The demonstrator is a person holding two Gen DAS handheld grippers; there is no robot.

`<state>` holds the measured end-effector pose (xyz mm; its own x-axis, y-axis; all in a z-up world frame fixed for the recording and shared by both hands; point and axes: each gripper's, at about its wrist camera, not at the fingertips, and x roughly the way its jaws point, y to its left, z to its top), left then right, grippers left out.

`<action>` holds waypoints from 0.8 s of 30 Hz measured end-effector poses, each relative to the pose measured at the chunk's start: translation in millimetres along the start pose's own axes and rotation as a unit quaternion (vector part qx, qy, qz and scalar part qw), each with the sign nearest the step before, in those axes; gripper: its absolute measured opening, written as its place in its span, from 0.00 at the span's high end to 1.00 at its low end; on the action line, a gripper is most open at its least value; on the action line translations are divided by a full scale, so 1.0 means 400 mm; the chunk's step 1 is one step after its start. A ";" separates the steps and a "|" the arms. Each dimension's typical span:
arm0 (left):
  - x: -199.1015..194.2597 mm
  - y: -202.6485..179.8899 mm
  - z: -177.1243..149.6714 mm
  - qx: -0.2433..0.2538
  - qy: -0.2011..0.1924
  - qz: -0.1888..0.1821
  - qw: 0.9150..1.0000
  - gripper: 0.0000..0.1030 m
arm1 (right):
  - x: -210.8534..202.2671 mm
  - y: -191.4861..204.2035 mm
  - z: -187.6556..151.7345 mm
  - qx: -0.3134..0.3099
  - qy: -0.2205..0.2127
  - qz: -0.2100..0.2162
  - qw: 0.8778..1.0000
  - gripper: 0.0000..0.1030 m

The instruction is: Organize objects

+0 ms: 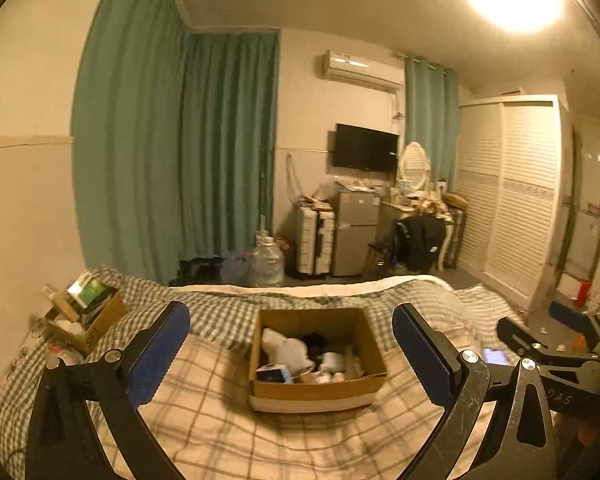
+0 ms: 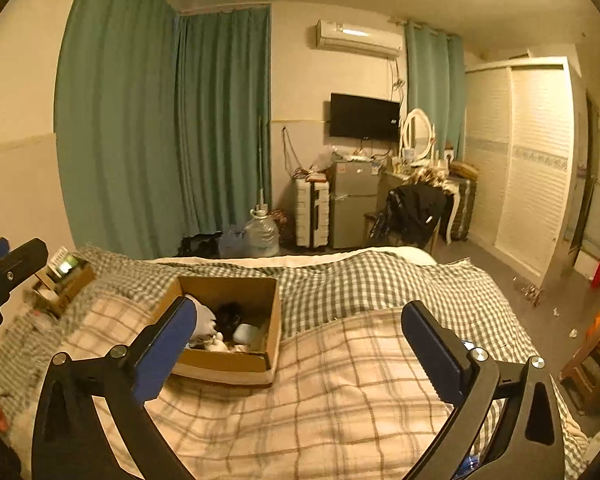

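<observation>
Both grippers — left gripper (image 1: 291, 354), right gripper (image 2: 299, 354) — gape empty; only the left view shows a phone (image 1: 494, 356).

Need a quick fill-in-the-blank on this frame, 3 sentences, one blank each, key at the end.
1. The open cardboard box sits on the ____.
2. Both the left hand-held gripper and the right hand-held gripper are ____ and hold nothing.
3. The curtains behind the bed are ____ in colour.

Missing words: bed; open; green
</observation>
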<state>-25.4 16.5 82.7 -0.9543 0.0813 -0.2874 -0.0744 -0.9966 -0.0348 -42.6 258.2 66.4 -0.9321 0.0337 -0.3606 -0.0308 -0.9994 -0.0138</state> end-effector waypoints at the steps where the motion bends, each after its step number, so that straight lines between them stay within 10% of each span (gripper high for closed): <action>1: 0.013 0.002 -0.022 -0.001 0.001 0.007 1.000 0.00 | 0.009 0.004 -0.020 -0.002 -0.007 0.005 1.000 0.00; 9: 0.101 0.018 -0.169 0.019 0.051 0.040 0.998 0.00 | 0.105 0.075 -0.173 -0.077 -0.009 0.003 0.997 0.00; 24: 0.093 0.019 -0.222 0.027 0.047 0.047 0.997 0.00 | 0.128 0.082 -0.202 -0.043 0.012 0.014 0.999 0.00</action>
<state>-36.0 13.0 -13.2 -0.9264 -0.0133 -0.3763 -0.0045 -0.9989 0.0465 -62.1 227.1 -27.7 -0.9234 0.0068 -0.3838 0.0271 -0.9962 -0.0827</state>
